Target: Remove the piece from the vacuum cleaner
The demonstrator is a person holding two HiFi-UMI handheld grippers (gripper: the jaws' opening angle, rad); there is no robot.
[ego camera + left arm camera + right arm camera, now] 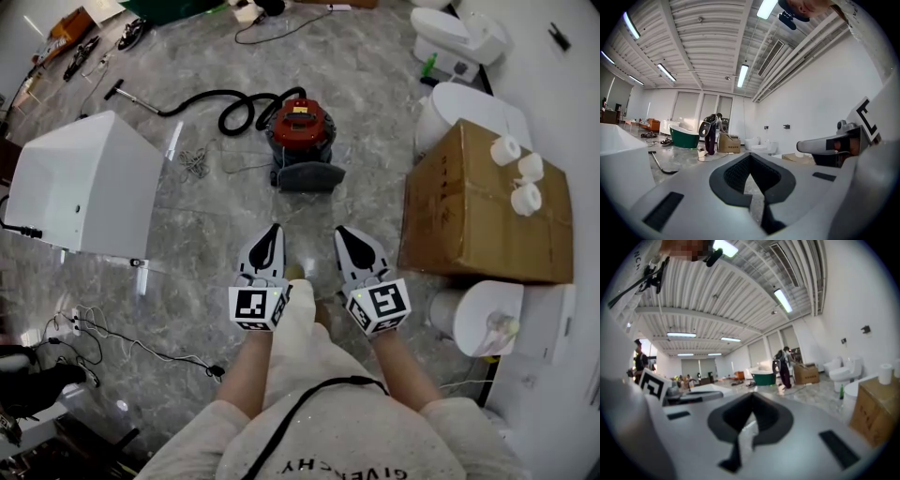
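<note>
A red canister vacuum cleaner (300, 127) stands on the grey marble floor ahead of me, with a grey part (307, 175) at its near side. Its black hose (234, 105) curls left toward a wand (141, 101) lying on the floor. My left gripper (273, 228) and right gripper (343, 231) are held side by side close to my body, well short of the vacuum, both pointing at it. Each is shut with nothing between its jaws, as the left gripper view (750, 155) and the right gripper view (752, 397) also show.
A large white tub (89, 183) sits to the left. A cardboard box (487, 202) with paper rolls (525, 183) stands to the right, with toilets (459, 37) behind it. Cables (122, 342) trail at the lower left. A person (710, 133) stands far off by a green bathtub (684, 138).
</note>
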